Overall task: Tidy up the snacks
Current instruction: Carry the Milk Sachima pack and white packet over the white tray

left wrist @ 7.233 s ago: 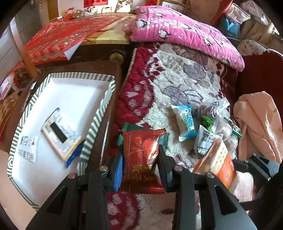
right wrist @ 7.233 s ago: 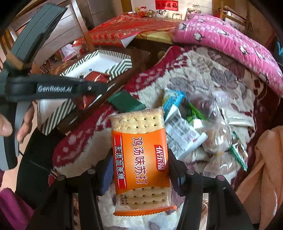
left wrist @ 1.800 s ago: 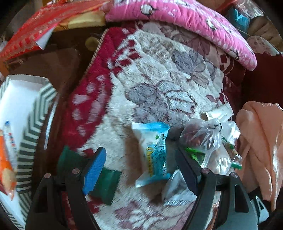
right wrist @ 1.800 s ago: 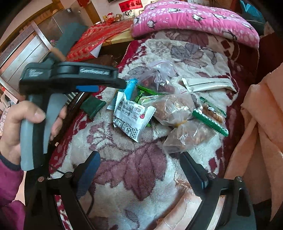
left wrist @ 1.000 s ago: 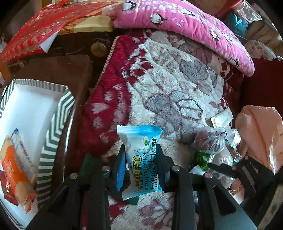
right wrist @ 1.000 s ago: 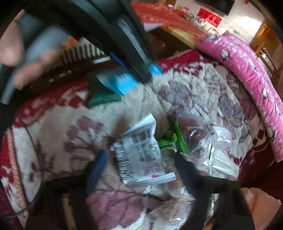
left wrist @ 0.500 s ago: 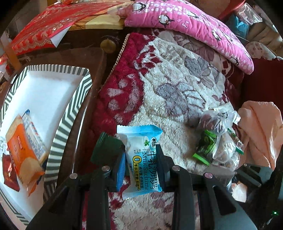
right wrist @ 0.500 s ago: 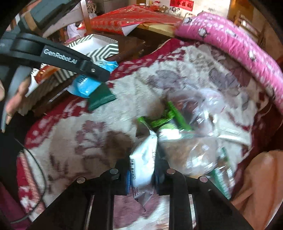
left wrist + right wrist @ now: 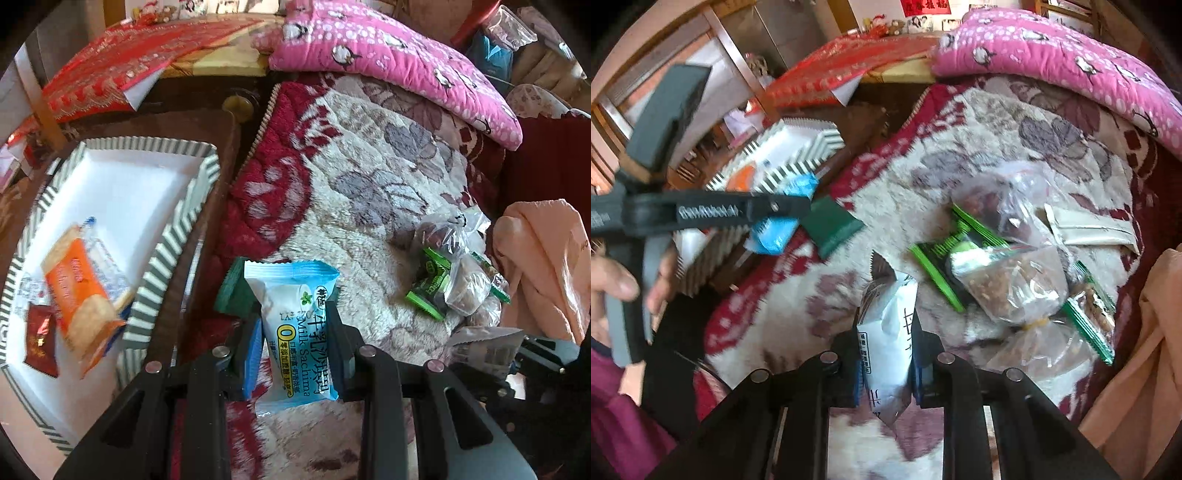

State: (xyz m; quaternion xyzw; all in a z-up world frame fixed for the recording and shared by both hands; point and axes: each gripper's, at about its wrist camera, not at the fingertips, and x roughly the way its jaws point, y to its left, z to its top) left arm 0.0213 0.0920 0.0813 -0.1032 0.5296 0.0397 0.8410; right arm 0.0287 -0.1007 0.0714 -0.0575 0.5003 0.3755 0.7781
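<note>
My left gripper (image 9: 293, 325) is shut on a light blue Milk Sachima packet (image 9: 295, 325), held above the blanket just right of the striped tray (image 9: 166, 258). The tray holds an orange cracker pack (image 9: 79, 291) and a small red packet (image 9: 40, 338). My right gripper (image 9: 886, 343) is shut on a white snack packet (image 9: 886, 332), lifted over the blanket. The left gripper (image 9: 775, 206) with its blue packet (image 9: 779, 225) shows in the right wrist view. A pile of clear bags and green packets (image 9: 1008, 273) lies on the blanket; it also shows in the left wrist view (image 9: 450, 273).
A dark green packet (image 9: 234, 288) lies at the blanket's edge by the tray, seen too in the right wrist view (image 9: 834, 225). A pink quilt (image 9: 388, 55) lies at the back, a peach cloth (image 9: 543, 266) at the right, a red cloth (image 9: 129, 51) at far left.
My left gripper has carried the blue packet left toward the tray, which shows more fully. My right gripper has lifted the white packet off the pile.
</note>
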